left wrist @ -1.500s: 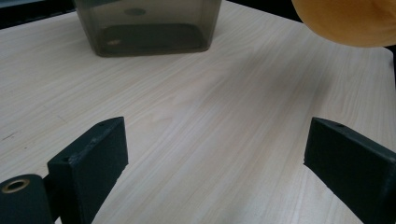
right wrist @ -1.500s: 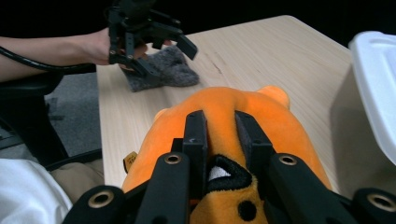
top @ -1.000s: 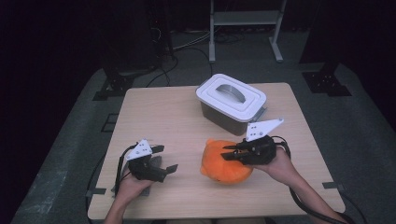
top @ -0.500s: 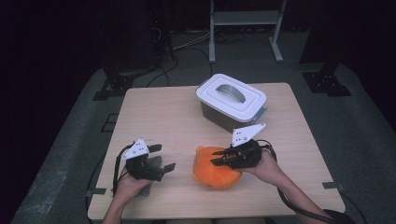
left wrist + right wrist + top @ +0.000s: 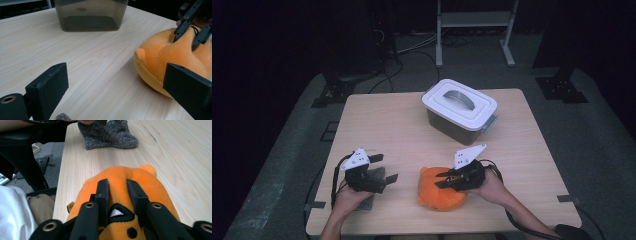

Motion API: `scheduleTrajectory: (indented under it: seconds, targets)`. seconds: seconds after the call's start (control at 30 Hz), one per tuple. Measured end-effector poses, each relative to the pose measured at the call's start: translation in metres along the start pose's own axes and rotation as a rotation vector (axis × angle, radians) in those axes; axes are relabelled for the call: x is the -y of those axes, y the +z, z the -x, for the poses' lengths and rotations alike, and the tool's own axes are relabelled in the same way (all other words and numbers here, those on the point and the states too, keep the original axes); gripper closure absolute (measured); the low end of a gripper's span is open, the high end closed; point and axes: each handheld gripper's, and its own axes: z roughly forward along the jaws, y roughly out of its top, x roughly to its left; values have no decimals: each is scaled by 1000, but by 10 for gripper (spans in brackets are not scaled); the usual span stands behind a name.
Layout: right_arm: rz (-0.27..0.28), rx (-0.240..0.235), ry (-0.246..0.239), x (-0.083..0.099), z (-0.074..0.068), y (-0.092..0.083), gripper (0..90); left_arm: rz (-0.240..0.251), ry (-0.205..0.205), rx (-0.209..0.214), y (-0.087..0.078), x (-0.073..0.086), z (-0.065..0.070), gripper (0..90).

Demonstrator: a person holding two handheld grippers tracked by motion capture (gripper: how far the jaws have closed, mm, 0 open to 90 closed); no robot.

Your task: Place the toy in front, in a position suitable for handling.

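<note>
While the orange plush toy [image 5: 439, 194] lies near the tabletop's [image 5: 387, 125] front edge, the right gripper [image 5: 446, 181] sits on it, its jaws having just been opening yet still pinching a fold of plush between them. The left gripper [image 5: 384, 169] hovers released near the front left corner, above a grey sock [image 5: 110, 133].

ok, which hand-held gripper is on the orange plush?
The right hand-held gripper: its jaws straddle a fold of the orange plush. The left hand-held gripper stands open beside it, off it.
</note>
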Motion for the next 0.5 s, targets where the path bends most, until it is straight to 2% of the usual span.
scheduleTrajectory:
  seconds: [0.07,0.13,0.23,0.3,0.33,0.43,0.5]
  targets:
    - [15,-11,20,4,0,-1,615,2,0,-1,-1,0,0,56]
    - [30,-16,31,8,0,-3,589,1,2,-5,-1,0,0,56]
    - [44,-9,51,10,1,-9,482,-15,12,-14,0,0,0,56]
    - [53,9,56,10,0,-13,404,-22,14,-15,0,0,-1,57]
    - [57,24,43,11,0,-16,374,-20,11,-15,-1,0,-2,62]
    - [62,60,28,15,-2,-26,329,-10,13,-15,-3,0,-3,83]
    - [71,61,45,19,-1,-31,317,-13,13,-25,-4,0,-6,87]
